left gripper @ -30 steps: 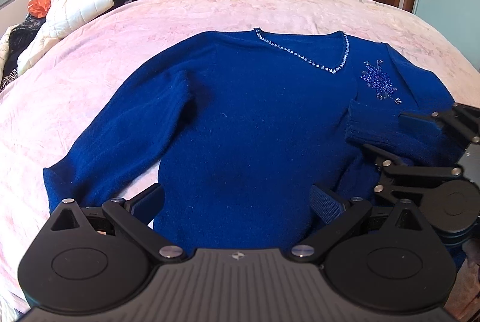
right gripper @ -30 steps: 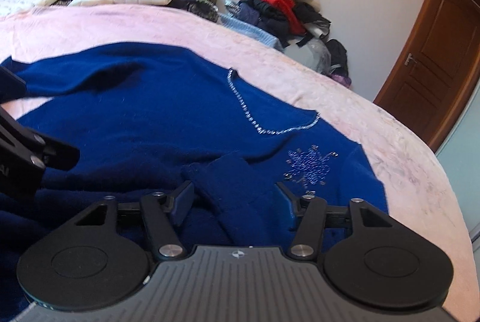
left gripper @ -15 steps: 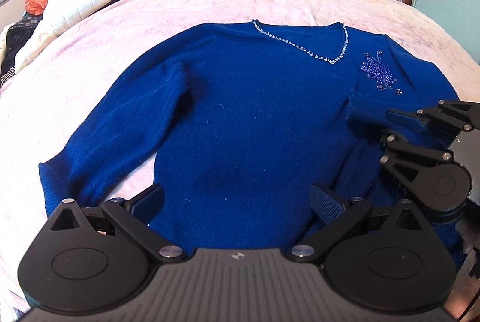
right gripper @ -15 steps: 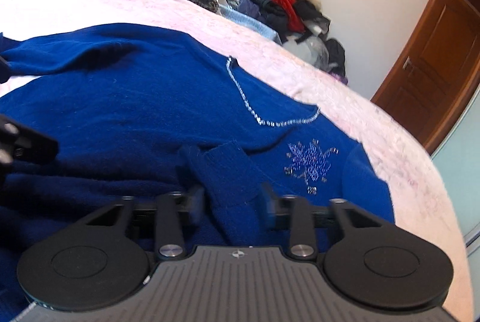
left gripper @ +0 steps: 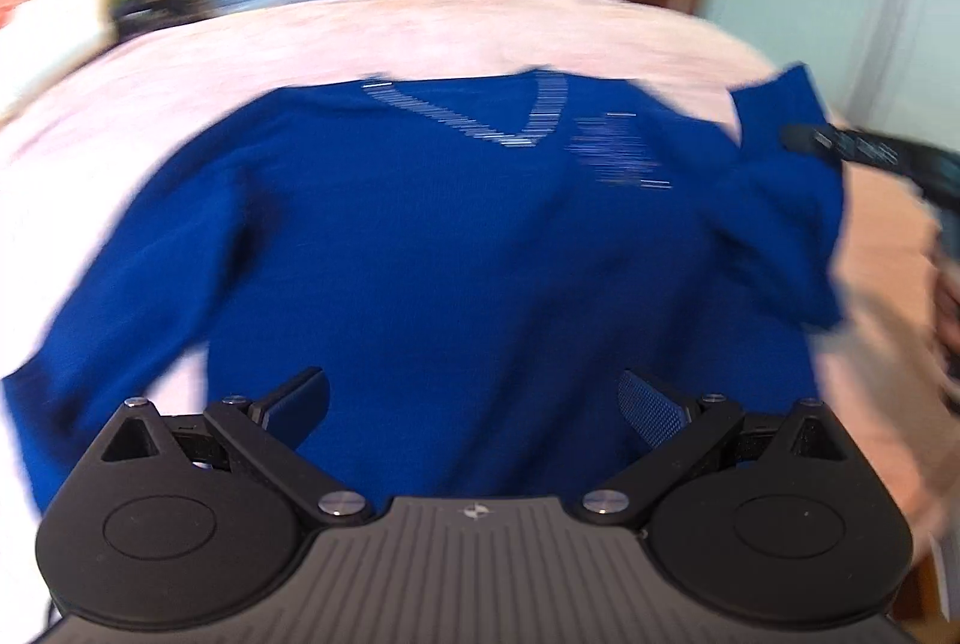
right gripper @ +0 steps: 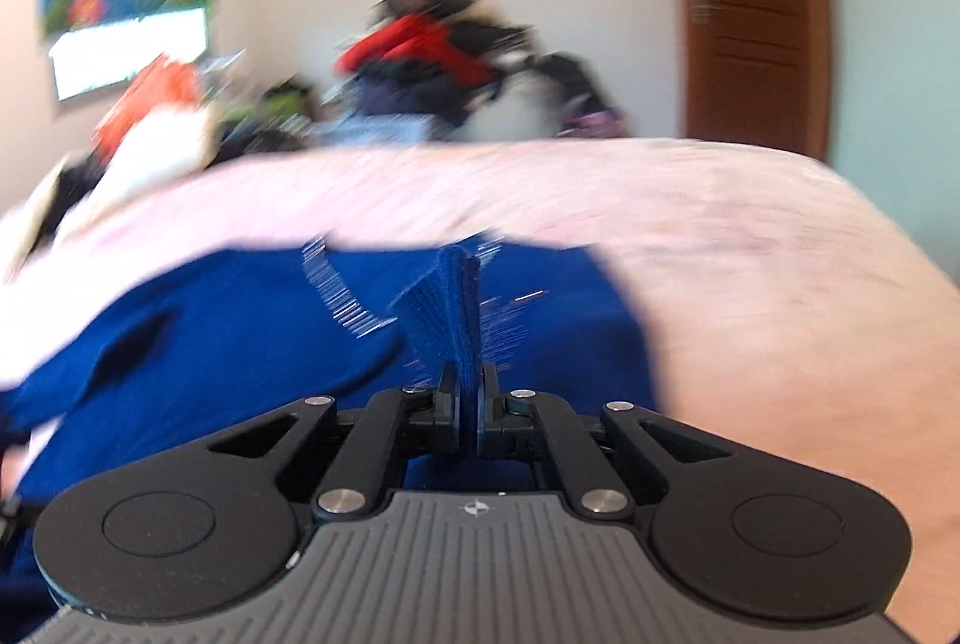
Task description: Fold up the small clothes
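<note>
R claw (right gripper: 468,407) now clamps sleeve (right gripper: 453,308), lifted.

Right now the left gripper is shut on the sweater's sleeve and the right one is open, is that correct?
No, reversed. The right wrist view shows the right gripper shut on the sleeve; the left wrist view shows the left gripper open over the sweater.

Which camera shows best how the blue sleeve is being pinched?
The right wrist view: its right gripper is shut on the sleeve, cloth fanning out. The left wrist view shows only the lifted sleeve, blurred, at the side.
</note>
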Available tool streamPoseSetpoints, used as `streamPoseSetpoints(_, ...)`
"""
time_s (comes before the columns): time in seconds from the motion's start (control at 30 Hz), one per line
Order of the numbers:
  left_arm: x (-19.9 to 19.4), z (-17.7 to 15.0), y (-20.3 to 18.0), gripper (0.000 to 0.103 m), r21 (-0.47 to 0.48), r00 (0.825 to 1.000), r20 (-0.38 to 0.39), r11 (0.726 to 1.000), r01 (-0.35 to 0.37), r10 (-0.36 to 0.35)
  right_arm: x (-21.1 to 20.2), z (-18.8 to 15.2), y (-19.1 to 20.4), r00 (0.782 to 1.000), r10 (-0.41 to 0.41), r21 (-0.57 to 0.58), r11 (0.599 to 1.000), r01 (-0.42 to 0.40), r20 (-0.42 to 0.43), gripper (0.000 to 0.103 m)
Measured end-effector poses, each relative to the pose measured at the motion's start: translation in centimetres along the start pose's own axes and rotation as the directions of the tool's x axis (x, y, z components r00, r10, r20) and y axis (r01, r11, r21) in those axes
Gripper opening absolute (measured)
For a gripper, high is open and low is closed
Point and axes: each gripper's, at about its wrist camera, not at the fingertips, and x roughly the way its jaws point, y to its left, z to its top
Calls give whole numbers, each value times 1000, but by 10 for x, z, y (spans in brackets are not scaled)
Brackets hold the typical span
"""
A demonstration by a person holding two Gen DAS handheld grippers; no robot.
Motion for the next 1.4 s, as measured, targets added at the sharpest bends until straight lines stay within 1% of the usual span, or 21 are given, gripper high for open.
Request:
streamPoseSetpoints(0.07, -2, 0, -9, 103, 64, 992, -10, 990, 126, -125, -10, 4, -27, 997, -70, 32, 997, 69, 33, 4)
streamPoseSetpoints(0.1, -1, 0, -14, 103, 107, 982, -24, 976, 191, -189, -16, 6, -39, 993, -107, 44, 994, 105, 46, 4)
streamPoseSetpoints(0.2, -1, -4, -28, 103, 280, 946, -77, 904, 325, -316, -32, 8, -75, 980, -187, 92, 979, 180, 66, 4)
streamPoseSetpoints(0.23, -1, -5, -34, 103, 343, 938, -96, 874, 345, -332, -38, 8, -86, 977, -203, 112, 974, 195, 71, 4)
streamPoseSetpoints(0.3, 0, -9, -44, 103, 446, 937, -114, 826, 345, -330, -48, 8, -104, 972, -222, 150, 966, 208, 79, 4)
streamPoseSetpoints(0.4, 6, -10, -55, 102, 543, 933, -143, 762, 352, -330, -55, 6, -121, 963, -253, 181, 955, 234, 89, 4)
streamPoseSetpoints(0.47, 3, -14, -61, 88, 594, 923, -154, 713, 372, -353, -57, 6, -126, 957, -276, 187, 949, 255, 93, 4)
streamPoseSetpoints(0.5, 3, -17, -64, 76, 614, 916, -172, 688, 386, -361, -58, 6, -129, 956, -280, 193, 947, 259, 92, 4)
streamPoseSetpoints(0.53, 4, -19, -68, 67, 629, 912, -191, 668, 397, -363, -59, 5, -131, 955, -281, 201, 945, 259, 91, 4)
streamPoseSetpoints(0.57, 4, -21, -70, 63, 641, 907, -210, 650, 409, -364, -59, 5, -133, 956, -278, 215, 943, 254, 90, 4)
streamPoseSetpoints(0.63, 12, -25, -77, 44, 662, 898, -260, 612, 433, -355, -60, 6, -139, 962, -259, 246, 941, 232, 84, 4)
streamPoseSetpoints(0.7, 21, -29, -83, 36, 674, 897, -297, 593, 440, -327, -60, 6, -142, 967, -242, 269, 940, 212, 84, 4)
streamPoseSetpoints(0.77, 25, -31, -90, 29, 671, 887, -313, 582, 460, -340, -57, 8, -141, 968, -238, 267, 941, 208, 86, 4)
streamPoseSetpoints(0.83, 25, -29, -92, 8, 647, 876, -333, 591, 481, -349, -58, 7, -138, 966, -241, 251, 945, 212, 92, 4)
streamPoseSetpoints(0.93, 22, -27, -93, 5, 599, 856, -352, 611, 517, -379, -65, 8, -134, 961, -254, 233, 946, 223, 109, 4)
streamPoseSetpoints(1.03, 21, -25, -101, 4, 527, 804, -393, 608, 594, -446, -72, 13, -139, 948, -289, 222, 941, 255, 135, 4)
streamPoseSetpoints(1.13, 22, -22, -112, 2, 460, 751, -417, 594, 660, -512, -83, 22, -149, 922, -351, 204, 926, 316, 165, 4)
streamPoseSetpoints(1.23, 27, -16, -121, 1, 363, 662, -448, 554, 749, -601, -98, 31, -164, 890, -413, 199, 905, 376, 196, 4)
streamPoseSetpoints(1.27, 28, -15, -125, 1, 350, 642, -453, 539, 766, -618, -102, 35, -169, 876, -437, 196, 895, 401, 205, 4)
streamPoseSetpoints(1.33, 31, -15, -135, 1, 342, 623, -464, 521, 782, -630, -111, 39, -183, 844, -489, 192, 870, 454, 222, 4)
streamPoseSetpoints(1.4, 39, -18, -143, 1, 334, 620, -480, 524, 783, -620, -118, 43, -199, 817, -529, 202, 847, 491, 230, 4)
